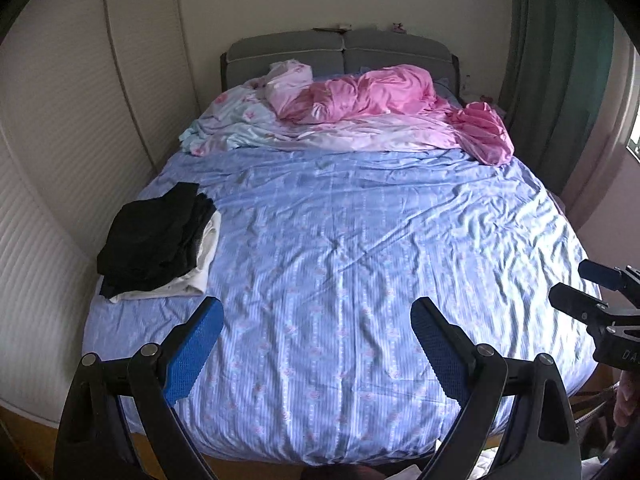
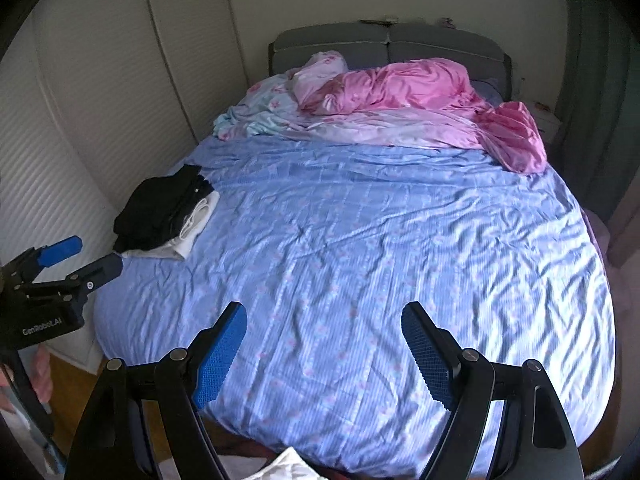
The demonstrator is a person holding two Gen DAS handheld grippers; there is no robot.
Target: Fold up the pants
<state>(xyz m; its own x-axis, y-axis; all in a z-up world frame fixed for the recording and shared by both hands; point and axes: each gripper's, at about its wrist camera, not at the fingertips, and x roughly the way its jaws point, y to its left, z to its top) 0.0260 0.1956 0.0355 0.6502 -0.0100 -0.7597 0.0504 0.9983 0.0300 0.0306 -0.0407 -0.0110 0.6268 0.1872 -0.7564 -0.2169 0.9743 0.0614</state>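
A pile of folded clothes, black garments [image 1: 156, 236] on top of a white one [image 1: 200, 268], lies on the left side of the blue bed sheet [image 1: 340, 260]; it also shows in the right wrist view [image 2: 160, 212]. My left gripper [image 1: 316, 316] is open and empty above the foot of the bed. My right gripper [image 2: 324, 320] is open and empty too, to the right of the left one. A white cloth [image 2: 288, 468] shows at the bottom edge below the right gripper. No pants are in either gripper.
Crumpled pink and light-blue bedding [image 1: 360, 108] lies at the head of the bed by the grey headboard [image 1: 340, 50]. White cupboard doors [image 1: 60, 160] stand to the left, a green curtain [image 1: 560, 60] to the right. Wooden floor [image 2: 72, 372] shows below the bed's left corner.
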